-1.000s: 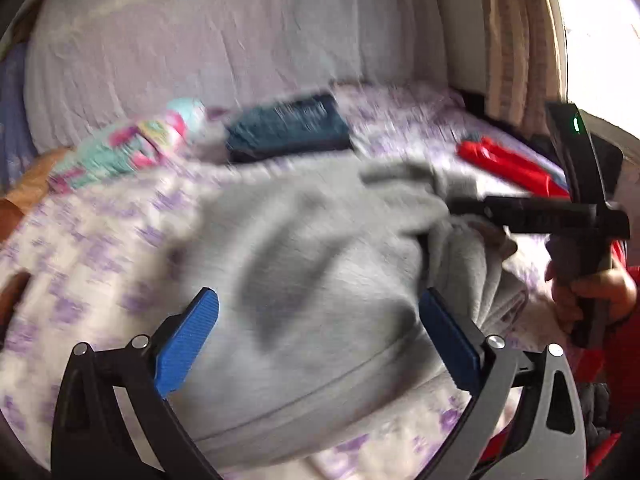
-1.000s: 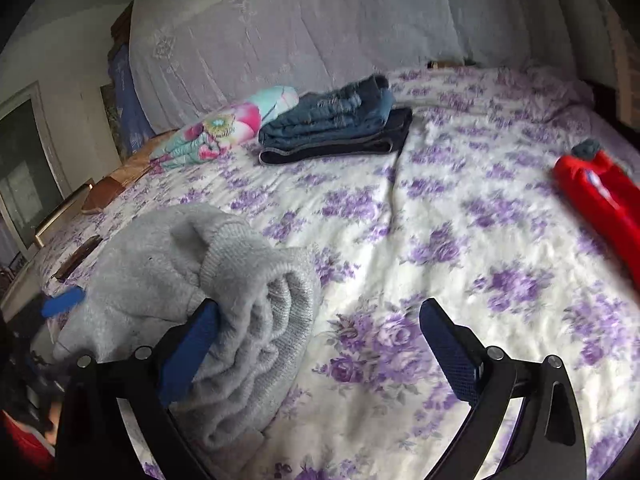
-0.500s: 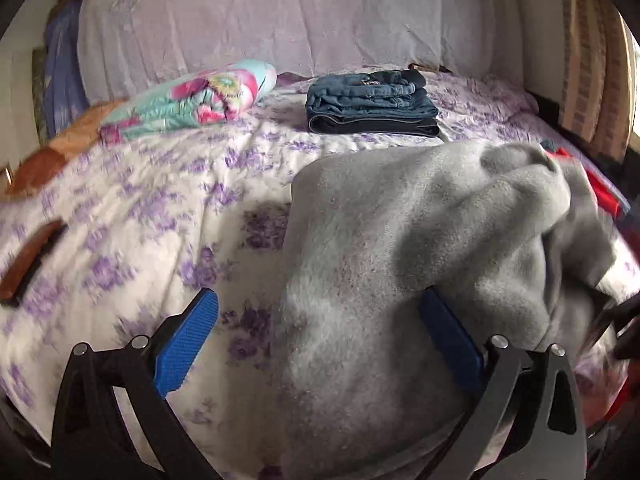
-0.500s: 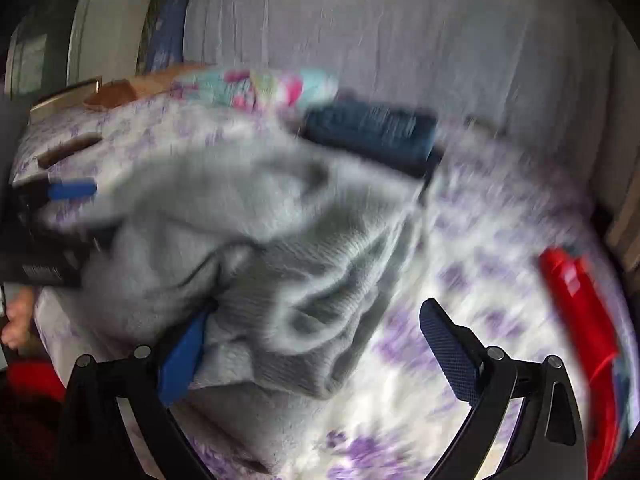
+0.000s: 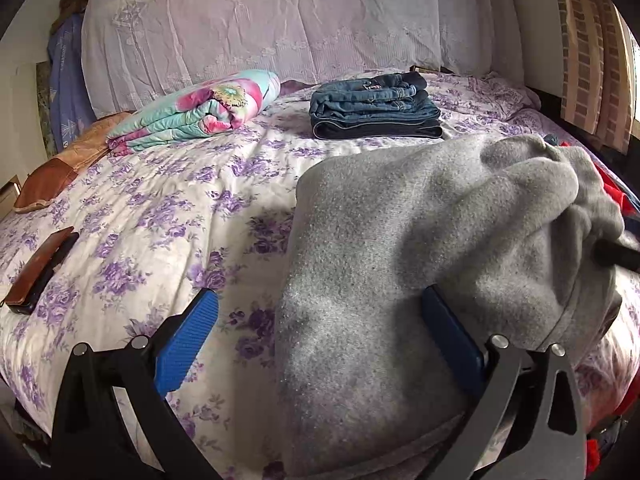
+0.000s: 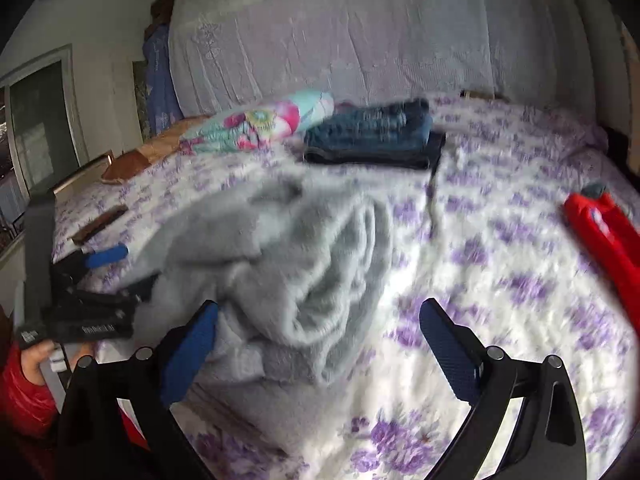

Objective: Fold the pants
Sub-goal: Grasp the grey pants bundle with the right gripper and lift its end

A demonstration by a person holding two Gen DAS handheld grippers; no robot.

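Grey fleece pants (image 5: 420, 240) lie bunched in a thick heap near the front edge of the bed (image 5: 168, 208), which has a purple-flowered sheet. My left gripper (image 5: 318, 308) is open at the heap's left side; cloth drapes over its right finger (image 5: 448, 340) while its left finger (image 5: 188, 340) hangs over bare sheet. In the blurred right wrist view the pants (image 6: 304, 264) press against the left finger (image 6: 192, 348) of my open right gripper (image 6: 320, 312), and its right finger is over the sheet. The left gripper (image 6: 120, 268) shows there, held by a hand (image 6: 36, 360) in a red sleeve.
A stack of folded jeans (image 5: 376, 110) and a rolled floral blanket (image 5: 200, 112) lie at the back near the covered headboard. A red garment (image 6: 604, 240) lies at the right. A brown case (image 5: 36, 272) rests at the left edge, with a brown cushion (image 5: 60, 168) behind it.
The left wrist view swung left a second ago and has since held still beside the heap. The right gripper pulled back and turned, so the pants now sit lower left in its view.
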